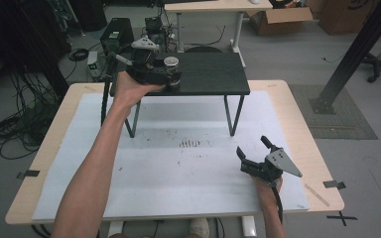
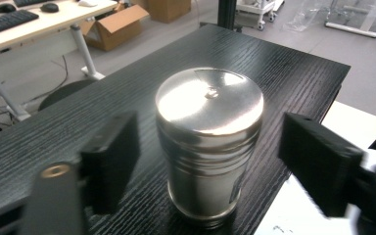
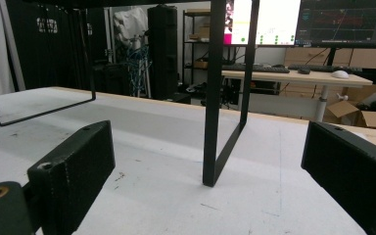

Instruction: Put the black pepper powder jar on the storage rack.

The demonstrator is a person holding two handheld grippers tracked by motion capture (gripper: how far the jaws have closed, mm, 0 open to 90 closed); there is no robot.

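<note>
The left gripper is spread wide, its two black jaws standing either side of a metal canister with clear gaps between each jaw and the canister's wall, so nothing is clasped. The canister stands upright on a black raised shelf, close to the shelf's near edge; its flat lid is shiny and its body ribbed. In the high view the left gripper sits over the shelf's left end, with the canister just ahead of it and the left hand gripping it from below the shelf edge.

The right gripper is also open, its jaws far apart with only bare surface between them. It hovers low over the worktop, facing one of the shelf's thin black legs. From above, the right gripper lies near the worktop's right front part, well apart from the shelf, with a grey three-cornered plate on its top.

The worktop is covered by a white mat bearing dark specks near its middle. Beyond it are a desk with keyboards, monitors, and cardboard boxes on the floor.
</note>
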